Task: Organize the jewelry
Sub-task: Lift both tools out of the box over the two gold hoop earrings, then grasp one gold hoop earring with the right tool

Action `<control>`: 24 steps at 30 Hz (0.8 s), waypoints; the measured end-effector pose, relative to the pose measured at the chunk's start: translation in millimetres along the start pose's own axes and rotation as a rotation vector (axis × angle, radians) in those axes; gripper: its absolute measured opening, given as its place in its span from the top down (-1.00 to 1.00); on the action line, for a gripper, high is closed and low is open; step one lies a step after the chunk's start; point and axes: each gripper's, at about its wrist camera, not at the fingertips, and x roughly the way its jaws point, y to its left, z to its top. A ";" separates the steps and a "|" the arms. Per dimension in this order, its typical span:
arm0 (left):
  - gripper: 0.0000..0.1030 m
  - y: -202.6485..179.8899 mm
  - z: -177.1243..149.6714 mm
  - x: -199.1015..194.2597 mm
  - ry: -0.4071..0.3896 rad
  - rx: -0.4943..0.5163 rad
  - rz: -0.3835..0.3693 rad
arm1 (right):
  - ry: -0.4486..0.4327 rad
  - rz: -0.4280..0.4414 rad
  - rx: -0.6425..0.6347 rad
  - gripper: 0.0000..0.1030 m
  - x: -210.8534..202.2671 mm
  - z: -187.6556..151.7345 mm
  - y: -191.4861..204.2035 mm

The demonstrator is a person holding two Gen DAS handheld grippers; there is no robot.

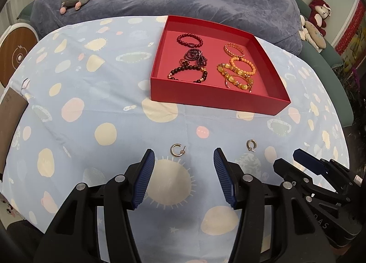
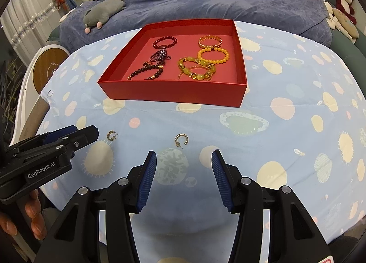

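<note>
I saw the bracelets [image 1: 186,73] in the red box [image 1: 212,99], two earrings [image 1: 177,149] left out, and my left gripper [image 1: 184,155] and right gripper [image 2: 184,156] both wide open.

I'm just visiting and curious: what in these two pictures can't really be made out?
- Small ring beside the dark bracelets: too small to tell its detail, both views.
- Hoop earrings: stones or clasps too tiny.
- Brown card: cut off by left view's edge.
- Red box floor near its front wall: hidden in right view.
</note>
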 end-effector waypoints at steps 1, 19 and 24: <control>0.01 1.0 -0.9 0.7 0.002 -0.001 0.003 | 0.004 0.003 0.000 0.05 1.6 -0.5 0.7; 0.00 13.2 -4.6 21.1 0.047 -0.022 0.012 | 0.051 -0.009 -0.035 0.23 45.6 11.7 10.9; 0.00 13.7 -4.1 27.3 0.055 -0.023 0.011 | 0.058 -0.011 -0.042 0.29 53.6 15.8 11.5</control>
